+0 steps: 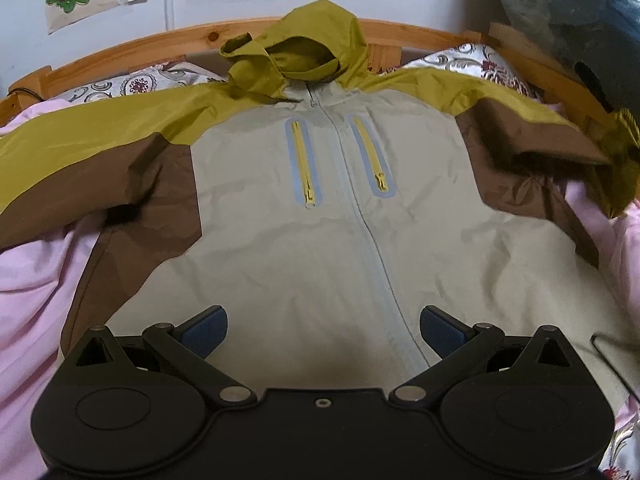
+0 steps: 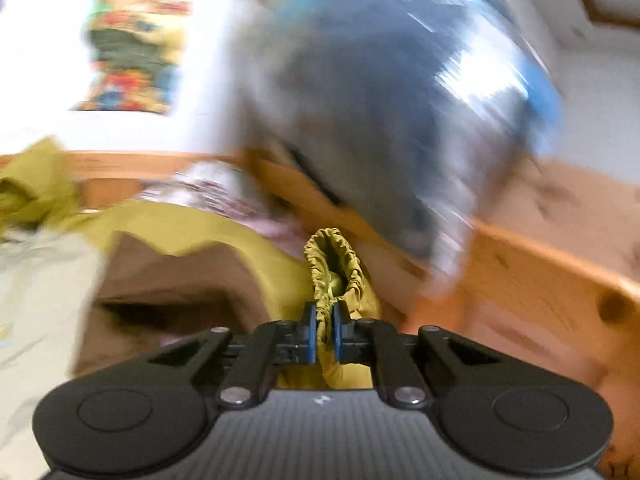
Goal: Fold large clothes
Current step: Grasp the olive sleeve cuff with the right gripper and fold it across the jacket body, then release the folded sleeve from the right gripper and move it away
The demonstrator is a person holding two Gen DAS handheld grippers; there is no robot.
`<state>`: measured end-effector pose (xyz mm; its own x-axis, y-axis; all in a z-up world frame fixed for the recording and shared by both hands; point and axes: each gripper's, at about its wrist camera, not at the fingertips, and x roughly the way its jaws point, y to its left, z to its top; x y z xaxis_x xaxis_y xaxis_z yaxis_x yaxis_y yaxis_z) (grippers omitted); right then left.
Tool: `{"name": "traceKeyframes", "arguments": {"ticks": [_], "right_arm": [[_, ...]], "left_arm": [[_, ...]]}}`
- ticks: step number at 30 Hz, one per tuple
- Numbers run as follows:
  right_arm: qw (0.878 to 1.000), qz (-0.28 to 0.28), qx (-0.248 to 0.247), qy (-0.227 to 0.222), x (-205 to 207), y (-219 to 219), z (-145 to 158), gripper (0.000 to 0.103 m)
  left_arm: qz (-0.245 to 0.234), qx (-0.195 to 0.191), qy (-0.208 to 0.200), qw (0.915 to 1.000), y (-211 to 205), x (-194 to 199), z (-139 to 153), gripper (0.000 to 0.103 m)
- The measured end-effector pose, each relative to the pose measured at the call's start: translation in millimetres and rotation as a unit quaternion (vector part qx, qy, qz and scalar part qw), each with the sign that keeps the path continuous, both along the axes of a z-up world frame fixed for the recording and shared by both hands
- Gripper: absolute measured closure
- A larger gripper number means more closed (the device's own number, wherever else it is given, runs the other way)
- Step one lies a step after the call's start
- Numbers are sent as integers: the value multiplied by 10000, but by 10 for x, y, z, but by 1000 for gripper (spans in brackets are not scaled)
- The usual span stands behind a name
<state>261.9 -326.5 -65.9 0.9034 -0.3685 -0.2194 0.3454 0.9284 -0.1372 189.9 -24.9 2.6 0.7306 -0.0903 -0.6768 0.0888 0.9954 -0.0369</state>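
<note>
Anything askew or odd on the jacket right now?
The jacket lies face up and fairly flat, zipped. Its hood is bunched against the wooden bed frame. One sleeve cuff is off the bed, pinched in the right gripper.

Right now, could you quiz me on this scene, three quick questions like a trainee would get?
1. True or false: the jacket lies front up, zipped, on the bed.
2. Which does the right gripper pinch? A) hood B) cuff C) hem
3. Fill in: the left gripper hovers over the jacket's lower front with jaws ____.

Key
1. True: its zipper and both chest pockets face up.
2. B: the gathered olive cuff sits between the blue pads.
3. Open: nothing lies between its fingers.
</note>
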Motion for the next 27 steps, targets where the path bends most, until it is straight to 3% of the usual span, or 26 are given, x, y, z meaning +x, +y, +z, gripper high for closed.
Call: {"name": "traceKeyframes", "arguments": {"ticks": [6,9,12,18,23,24,25,27], "right_arm": [[9913,1005,-215,-828,-138,608,786,94],[9773,1800,-161,-1108,-111,935,1166,94],[9537,2764,-215,-1168,-91,1449,1353,94],[8949,4373,-714,-527,257,2497,1179,94],[8490,5243,-585,285,460,2907,774,91],[8433,5340,-470,390,504,2928,737,82],[8396,5402,-307,488,526,2903,701,61],[8350,5479,-47,514,485,2779,609,34]], "left_arm": [[264,-198,-266,9991,142,-65,119,1],[463,-241,-358,9980,255,-131,153,1],[635,-219,-334,9972,376,-189,141,1],[1053,-165,-245,9940,678,-319,72,1],[1506,-136,-210,9883,937,-429,7,1],[1594,-145,-199,9869,986,-437,1,1],[1659,-159,-196,9858,1022,-435,-6,1],[1774,-217,-238,9836,1079,-427,0,1]]}}
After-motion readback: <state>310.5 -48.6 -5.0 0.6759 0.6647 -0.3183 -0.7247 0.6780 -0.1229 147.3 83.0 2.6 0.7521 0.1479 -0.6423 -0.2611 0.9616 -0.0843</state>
